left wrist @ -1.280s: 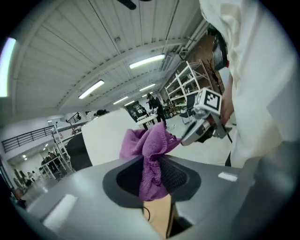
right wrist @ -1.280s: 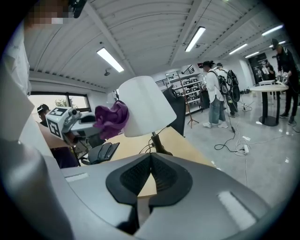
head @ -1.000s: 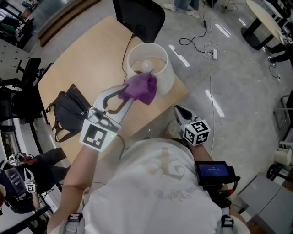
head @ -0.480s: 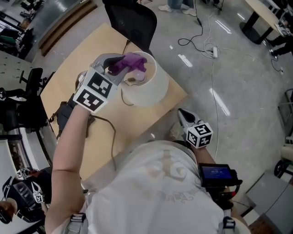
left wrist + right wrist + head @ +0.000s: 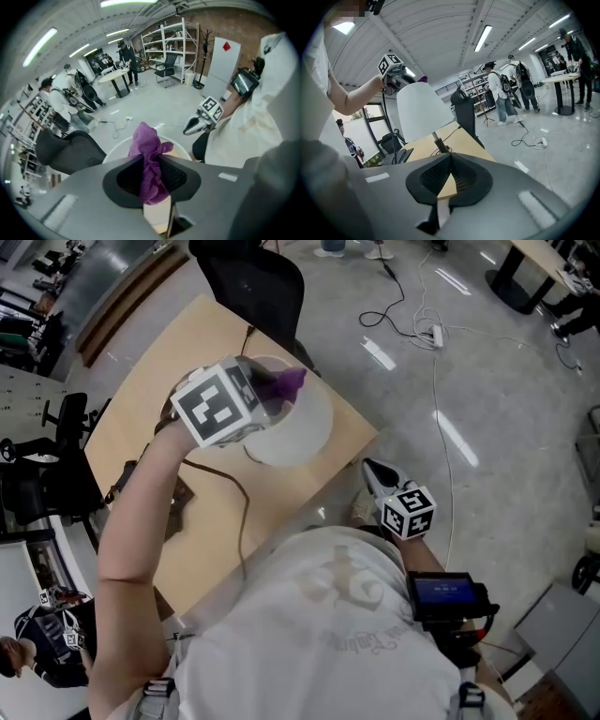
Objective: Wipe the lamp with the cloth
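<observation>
A white lamp shade [image 5: 305,427] stands on the wooden table [image 5: 150,362]. My left gripper [image 5: 265,395] hovers over the shade's top opening, shut on a crumpled purple cloth [image 5: 284,382]. In the left gripper view the cloth [image 5: 149,157] is pinched between the jaws and bunches out above them, with the shade's rim [image 5: 116,151] just beyond. The right gripper [image 5: 371,471] hangs off the table's near edge, shut with nothing in it. In its own view the right gripper [image 5: 450,158] faces the lamp shade [image 5: 419,115], and the left gripper [image 5: 401,75] and the cloth [image 5: 423,78] show at the shade's top.
A black bag [image 5: 174,507] lies on the table, partly behind my left arm. The lamp's cord [image 5: 240,507] trails over the tabletop. A black chair [image 5: 248,282] stands at the far edge. Cables [image 5: 412,324] lie on the floor, and several people stand in the background.
The left gripper has carried the cloth from the shade's near side up and over to its top opening. The right gripper has kept still.
</observation>
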Motion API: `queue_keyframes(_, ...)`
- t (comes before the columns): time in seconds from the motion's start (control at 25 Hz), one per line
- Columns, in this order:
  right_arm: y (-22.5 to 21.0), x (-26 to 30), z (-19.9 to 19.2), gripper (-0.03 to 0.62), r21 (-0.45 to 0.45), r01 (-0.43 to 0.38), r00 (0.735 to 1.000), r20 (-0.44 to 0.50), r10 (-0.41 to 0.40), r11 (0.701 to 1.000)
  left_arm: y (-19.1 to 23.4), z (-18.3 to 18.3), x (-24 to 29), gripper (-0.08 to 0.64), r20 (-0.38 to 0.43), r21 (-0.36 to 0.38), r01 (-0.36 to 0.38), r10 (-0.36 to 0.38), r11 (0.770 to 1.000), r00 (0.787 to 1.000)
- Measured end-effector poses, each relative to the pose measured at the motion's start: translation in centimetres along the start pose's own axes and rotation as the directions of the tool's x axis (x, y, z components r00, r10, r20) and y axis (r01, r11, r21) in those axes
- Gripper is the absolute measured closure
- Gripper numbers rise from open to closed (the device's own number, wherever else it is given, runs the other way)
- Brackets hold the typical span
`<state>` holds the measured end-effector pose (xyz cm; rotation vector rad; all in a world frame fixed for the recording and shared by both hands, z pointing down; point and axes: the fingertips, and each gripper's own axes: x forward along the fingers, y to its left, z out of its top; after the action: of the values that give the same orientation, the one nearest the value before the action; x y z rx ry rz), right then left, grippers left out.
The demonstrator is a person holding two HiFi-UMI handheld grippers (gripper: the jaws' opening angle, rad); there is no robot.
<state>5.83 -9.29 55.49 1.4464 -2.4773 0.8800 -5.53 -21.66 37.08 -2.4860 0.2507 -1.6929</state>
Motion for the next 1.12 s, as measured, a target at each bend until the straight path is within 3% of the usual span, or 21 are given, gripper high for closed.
queue_keyframes(0.12, 0.3, 0.2, -0.3, 0.580, 0.000, -0.006, 1.000, -0.008, 0.006, 1.000, -1.7, -1.8, -0.3, 0.468, -0.058, -0.033, 0.153, -0.154, 0.988, 0.986)
queue_keyframes(0.2, 0.5, 0.4, -0.2, 0.580, -0.003, -0.010, 1.000, -0.010, 0.010, 1.000, -1.9, -3.6, 0.0, 0.469, -0.133, -0.042, 0.182, -0.186, 0.982, 0.973)
queue_keyframes(0.24, 0.6, 0.5, -0.2, 0.580, -0.006, -0.013, 1.000, -0.009, 0.013, 1.000, -1.3, -4.4, 0.2, 0.468, -0.174, -0.031, 0.156, -0.159, 0.987, 0.972)
queue_keyframes(0.32, 0.7, 0.6, 0.0, 0.580, -0.010, -0.018, 1.000, -0.008, 0.018, 1.000, 0.7, -4.4, 0.3, 0.468, -0.221, 0.034, 0.034, -0.026, 0.999, 0.975)
queue_keyframes(0.4, 0.7, 0.6, 0.3, 0.580, -0.015, -0.019, 1.000, -0.007, 0.019, 1.000, 2.2, -4.4, 0.2, 0.468, -0.253, 0.065, -0.074, 0.089, 0.995, 0.963)
queue_keyframes(0.48, 0.7, 0.5, 0.5, 0.579, -0.018, -0.020, 1.000, -0.007, 0.020, 1.000, 2.6, -4.9, 0.2, 0.468, -0.281, 0.046, -0.117, 0.125, 0.992, 0.951)
queue_keyframes(0.56, 0.7, 0.5, 0.6, 0.580, -0.019, -0.021, 1.000, -0.004, 0.021, 1.000, 2.7, -4.1, 0.3, 0.466, -0.219, 0.012, -0.126, 0.126, 0.992, 0.968)
queue_keyframes(0.64, 0.8, 0.6, 0.6, 0.580, -0.018, -0.024, 1.000, -0.004, 0.024, 1.000, 2.2, -2.3, 0.1, 0.466, -0.104, -0.028, -0.091, 0.087, 0.995, 0.991)
queue_keyframes(0.72, 0.8, 0.6, 0.4, 0.579, -0.018, -0.026, 1.000, -0.006, 0.026, 1.000, 0.6, -1.7, -0.1, 0.468, -0.046, -0.059, 0.017, -0.019, 0.998, 0.999)
queue_keyframes(0.8, 0.9, 0.6, 0.4, 0.580, -0.017, -0.026, 1.000, -0.010, 0.026, 1.000, -1.4, -2.8, -0.3, 0.466, -0.079, -0.078, 0.143, -0.150, 0.987, 0.986)
queue_keyframes(0.92, 1.1, 0.7, 0.9, 0.580, -0.017, -0.027, 1.000, -0.013, 0.027, 0.999, -2.7, -5.1, -0.8, 0.468, -0.187, -0.085, 0.239, -0.251, 0.967, 0.950)
queue_keyframes(1.0, 1.2, 0.9, 1.1, 0.580, -0.019, -0.031, 0.999, -0.012, 0.031, 0.999, -2.9, -5.7, -0.6, 0.468, -0.235, -0.085, 0.263, -0.276, 0.961, 0.932)
queue_keyframes(1.12, 1.3, 1.2, 1.4, 0.580, -0.027, -0.035, 0.999, -0.008, 0.034, 0.999, -2.1, -5.4, 0.1, 0.468, -0.241, -0.091, 0.237, -0.252, 0.967, 0.937)
